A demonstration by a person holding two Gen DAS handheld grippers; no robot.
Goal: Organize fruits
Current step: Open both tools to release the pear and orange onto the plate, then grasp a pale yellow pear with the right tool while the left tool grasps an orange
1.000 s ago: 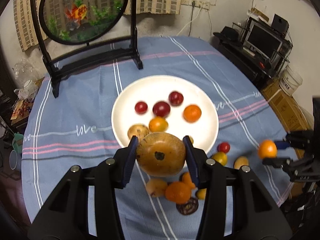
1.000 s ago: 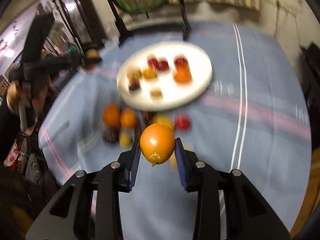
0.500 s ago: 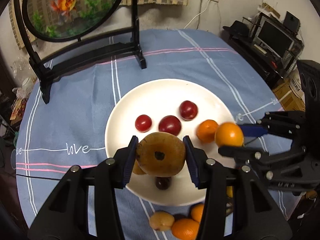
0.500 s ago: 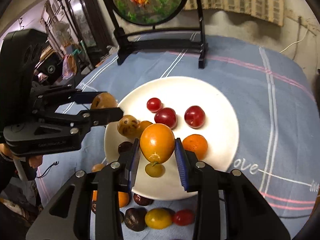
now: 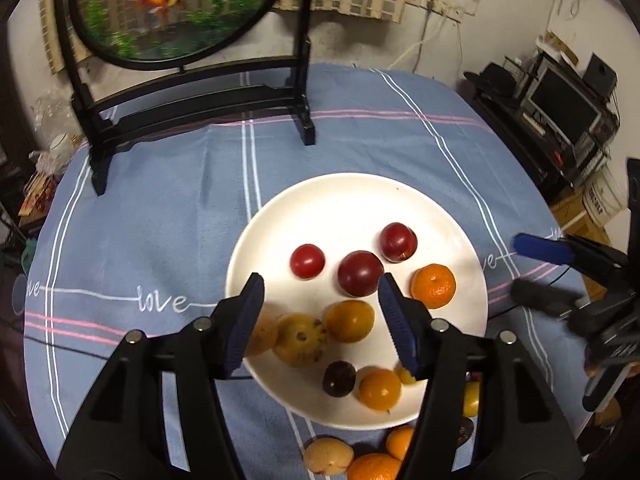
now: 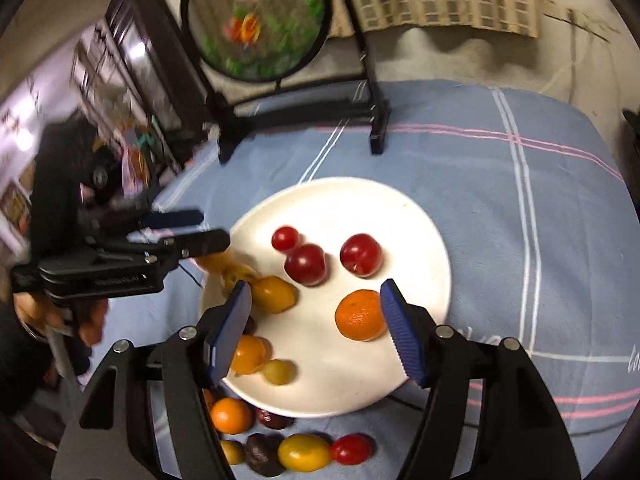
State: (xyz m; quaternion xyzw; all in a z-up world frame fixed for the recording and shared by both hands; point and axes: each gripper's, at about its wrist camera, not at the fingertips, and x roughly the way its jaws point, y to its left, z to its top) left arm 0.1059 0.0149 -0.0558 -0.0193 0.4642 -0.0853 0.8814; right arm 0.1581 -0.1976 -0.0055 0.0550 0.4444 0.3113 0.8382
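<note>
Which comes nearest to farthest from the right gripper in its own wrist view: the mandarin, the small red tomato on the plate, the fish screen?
1. mandarin: beside the right gripper's right finger, on the plate.
2. small red tomato: farther back on the plate, left of centre.
3. fish screen: at the table's far edge.

You can read the white word "love" stitched on the blue tablecloth, left of your left gripper's fingers. Lettering on the other gripper's body is too blurred.
</note>
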